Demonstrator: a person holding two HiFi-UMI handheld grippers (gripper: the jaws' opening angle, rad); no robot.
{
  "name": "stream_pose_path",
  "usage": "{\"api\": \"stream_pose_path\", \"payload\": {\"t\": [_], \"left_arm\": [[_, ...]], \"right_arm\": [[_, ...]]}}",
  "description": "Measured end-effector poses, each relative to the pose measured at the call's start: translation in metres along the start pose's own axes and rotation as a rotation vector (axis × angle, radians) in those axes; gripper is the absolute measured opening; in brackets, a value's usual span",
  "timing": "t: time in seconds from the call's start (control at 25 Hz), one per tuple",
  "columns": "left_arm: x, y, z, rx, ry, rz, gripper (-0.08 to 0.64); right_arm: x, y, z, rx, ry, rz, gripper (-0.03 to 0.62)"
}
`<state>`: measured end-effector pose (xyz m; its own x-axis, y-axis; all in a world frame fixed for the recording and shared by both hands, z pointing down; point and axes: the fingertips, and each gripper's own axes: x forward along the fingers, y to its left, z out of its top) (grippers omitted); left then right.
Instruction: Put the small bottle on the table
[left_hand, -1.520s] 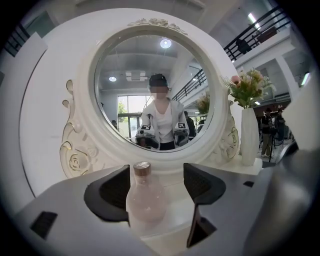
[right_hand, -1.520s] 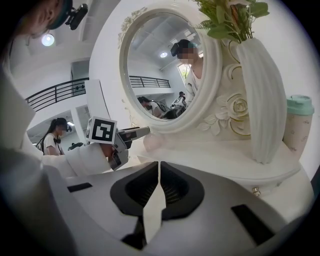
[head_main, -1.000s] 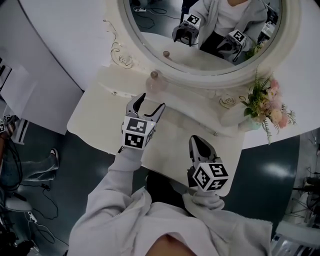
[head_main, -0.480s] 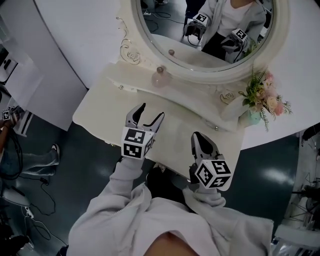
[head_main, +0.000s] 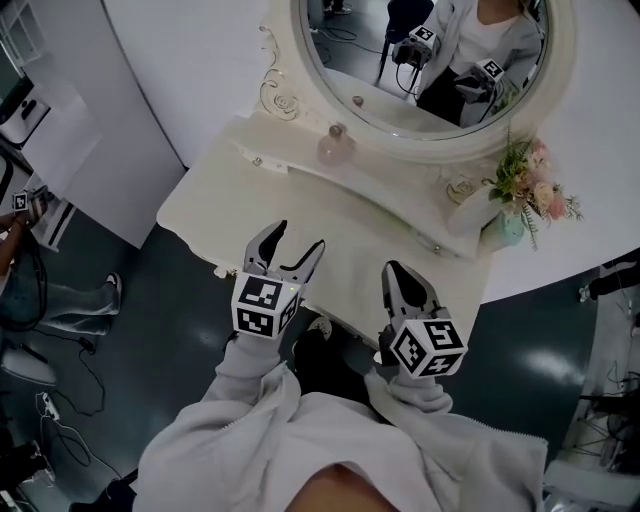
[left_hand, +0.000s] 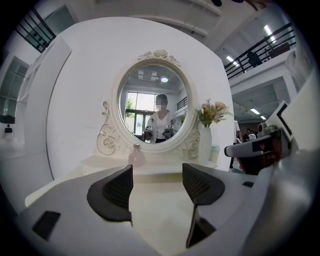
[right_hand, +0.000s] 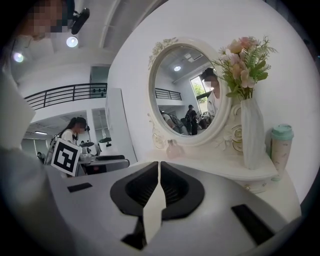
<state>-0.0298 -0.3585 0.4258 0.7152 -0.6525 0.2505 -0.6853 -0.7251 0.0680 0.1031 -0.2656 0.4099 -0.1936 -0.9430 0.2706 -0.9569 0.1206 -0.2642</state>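
The tabletop (head_main: 330, 228) is lying bare from the left gripper (head_main: 298, 238) and right gripper (head_main: 392, 270) at its near edge to the raised back shelf (head_main: 385, 168). There the small bottle (head_main: 334, 147) is standing alone at the left, the mirror frame (head_main: 400, 140) rising just behind. A vase (head_main: 468, 212) and cup (head_main: 512, 228) are crowding the far right corner.

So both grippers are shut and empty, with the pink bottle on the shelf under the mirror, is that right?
Not quite: the left gripper view shows the left gripper open; only the right gripper is shut. Both are empty, and the pink bottle is on the shelf under the mirror.
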Motion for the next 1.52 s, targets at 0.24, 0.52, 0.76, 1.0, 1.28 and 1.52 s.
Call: {"api": "stream_pose_path", "payload": {"t": [0.24, 0.52, 0.76, 1.0, 1.28, 1.52], "left_arm": [[-0.043, -0.005, 0.003, -0.012, -0.039, 0.025, 0.310], [-0.079, -0.001, -0.020, -0.041, -0.022, 0.087, 0.221], [-0.095, -0.006, -0.028, -0.055, -0.040, 0.115, 0.021], [-0.098, -0.014, -0.032, -0.047, -0.024, 0.093, 0.015], [-0.099, -0.017, -0.024, -0.044, -0.046, 0.093, 0.015], [-0.104, -0.015, -0.024, -0.049, -0.049, 0.103, 0.015]], "right_arm": [[-0.013, 0.011, -0.001, -0.028, -0.009, 0.015, 0.038], [-0.028, 0.020, -0.007, -0.044, -0.018, 0.027, 0.038], [-0.040, 0.018, -0.011, -0.056, -0.034, 0.025, 0.038], [-0.053, 0.012, 0.001, -0.100, -0.101, -0.022, 0.035], [-0.055, 0.004, 0.002, -0.088, -0.114, -0.043, 0.035], [-0.051, 0.012, 0.002, -0.088, -0.110, -0.017, 0.034]]}}
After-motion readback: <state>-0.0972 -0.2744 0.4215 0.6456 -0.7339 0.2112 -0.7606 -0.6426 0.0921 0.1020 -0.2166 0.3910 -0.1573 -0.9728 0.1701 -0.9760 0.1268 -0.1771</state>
